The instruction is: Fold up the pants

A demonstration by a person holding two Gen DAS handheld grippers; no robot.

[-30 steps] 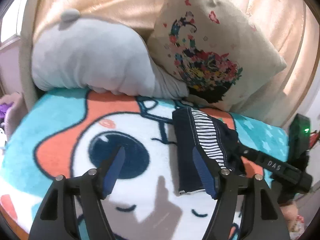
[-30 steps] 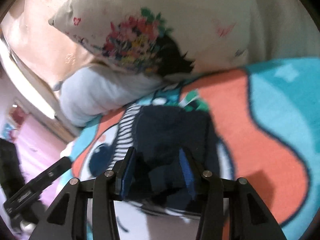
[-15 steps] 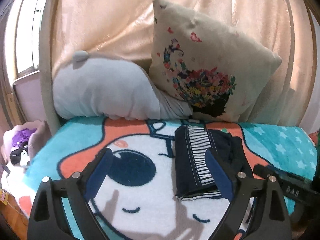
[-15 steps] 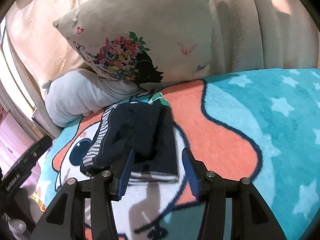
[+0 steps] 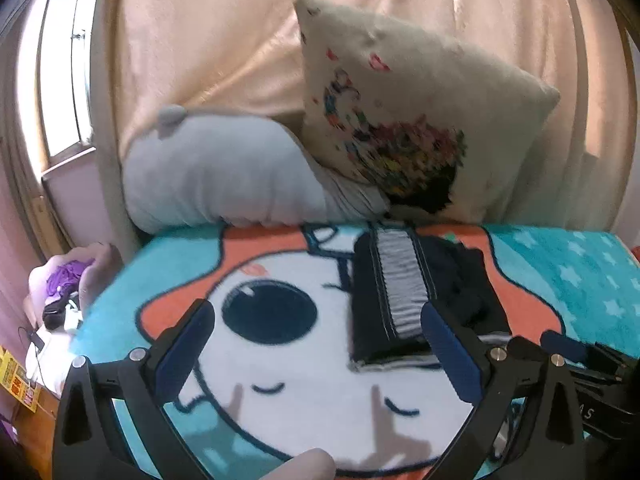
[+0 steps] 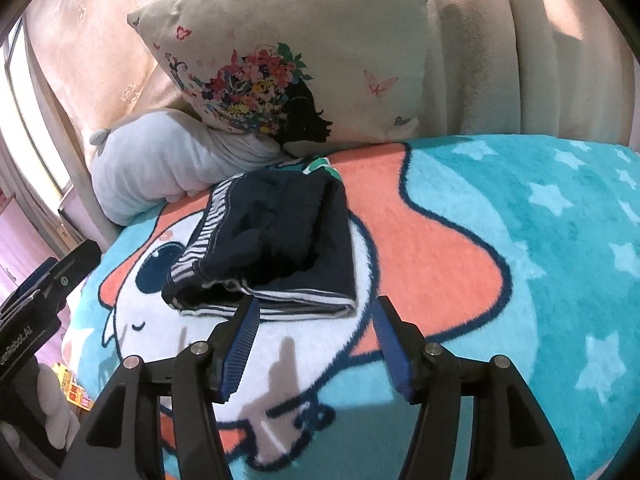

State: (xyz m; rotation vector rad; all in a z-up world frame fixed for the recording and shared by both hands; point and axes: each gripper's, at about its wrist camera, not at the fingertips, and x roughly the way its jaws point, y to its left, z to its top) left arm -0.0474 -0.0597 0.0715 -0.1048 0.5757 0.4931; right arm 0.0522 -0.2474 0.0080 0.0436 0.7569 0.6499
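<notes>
— Where are the pants (image 6: 276, 240) now?

— Lying folded on the cartoon blanket (image 6: 500, 240) that covers the bed, a compact navy bundle with a striped band along one edge and a striped hem showing at the near end. Their far end sits close to the flowered cushion (image 6: 304, 52) and the grey pillow (image 6: 160, 160), which lean against the peach curtain (image 5: 224, 40).

— Is either tool holding them?

— No. The right gripper (image 6: 314, 342) hangs just in front of the bundle's near edge with its jaws spread; they have just been opening, and only blanket shows in the gap. The tip of its left finger overlaps the striped hem in the picture, though from this angle I would not swear whether it touches the cloth or merely stands before it.

— And the other one?

— The left gripper (image 5: 320, 344) is spread wide, its jaws having just been opening too. Between them is the white face and big dark eye printed on the blanket. The pants (image 5: 404, 296) lie toward its right finger, whose blue pad overlaps the bundle's near right part in the left wrist view; the cloth is not pinched.

— Anything else in view?

— In the left wrist view the right gripper's black body pokes in at the lower right edge, and a fingertip (image 5: 308, 464) of the person shows at the bottom. A heap of purple and dark things (image 5: 68, 288) lies off the bed's left side.
</notes>
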